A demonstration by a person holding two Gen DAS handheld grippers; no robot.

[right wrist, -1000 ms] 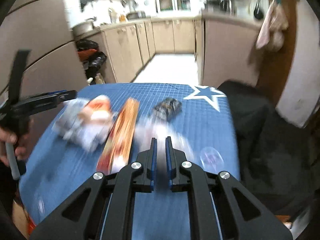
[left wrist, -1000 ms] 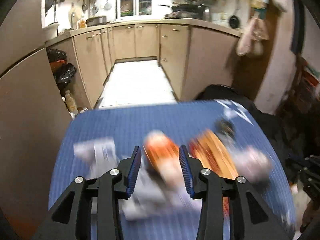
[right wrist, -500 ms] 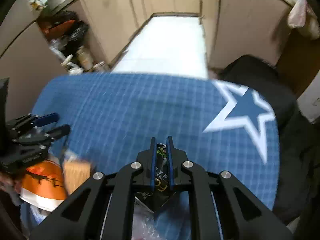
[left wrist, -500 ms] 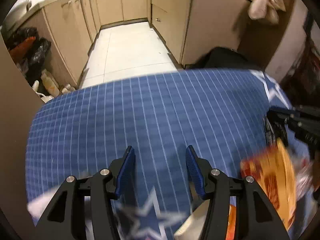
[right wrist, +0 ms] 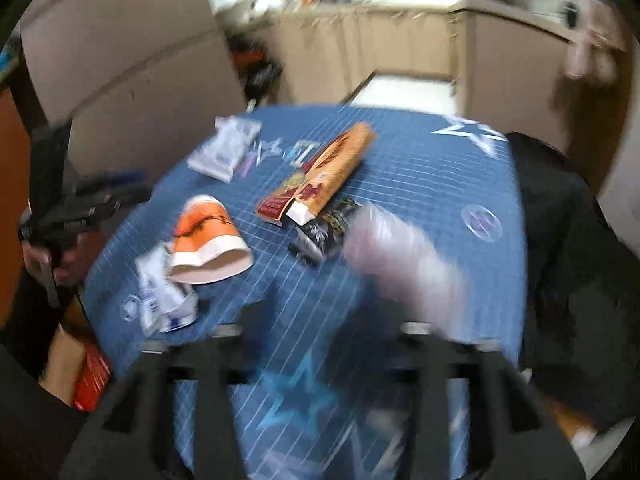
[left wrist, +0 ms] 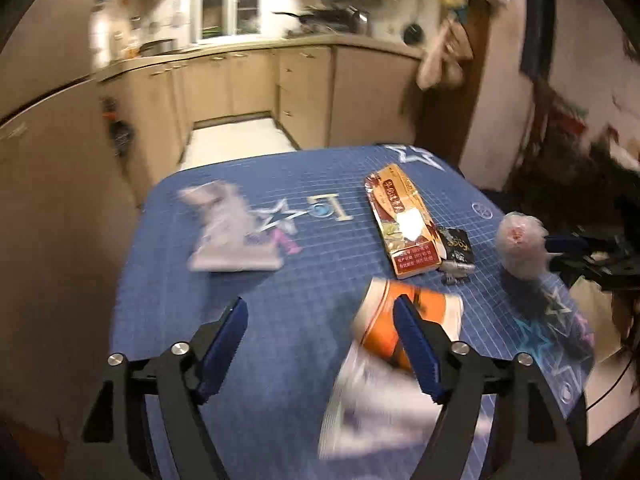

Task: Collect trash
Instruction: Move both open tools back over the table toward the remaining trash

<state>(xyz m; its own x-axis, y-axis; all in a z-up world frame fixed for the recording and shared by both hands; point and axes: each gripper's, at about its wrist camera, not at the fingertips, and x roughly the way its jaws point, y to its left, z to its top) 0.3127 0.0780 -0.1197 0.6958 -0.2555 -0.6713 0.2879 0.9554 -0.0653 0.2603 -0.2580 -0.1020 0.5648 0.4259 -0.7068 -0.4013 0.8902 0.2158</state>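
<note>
Trash lies on a blue gridded mat (left wrist: pixel 304 280): a crushed orange paper cup (left wrist: pixel 416 320) (right wrist: pixel 208 236), a long orange carton (left wrist: pixel 400 224) (right wrist: pixel 320 176), a black wrapper (left wrist: pixel 456 248) (right wrist: pixel 328 228), a white packet (left wrist: pixel 228 236) (right wrist: pixel 226 148), a crumpled white wrapper (right wrist: pixel 164 300) and a clear plastic ball (left wrist: pixel 520 244). My left gripper (left wrist: pixel 320 344) is open and empty, its right finger just in front of the cup. My right gripper (right wrist: pixel 332 320) is open; the blurred plastic (right wrist: pixel 400 256) sits by its right finger.
The round table stands in a kitchen with beige cabinets (left wrist: pixel 304 92) behind it. A dark chair or bag (right wrist: pixel 560 240) is at the right edge. A cardboard box with a red item (right wrist: pixel 80 368) sits on the floor at the left.
Both grippers pulled back and up, so the whole table shows again. The right gripper went from shut to open. The left jaws stand wider than before.
</note>
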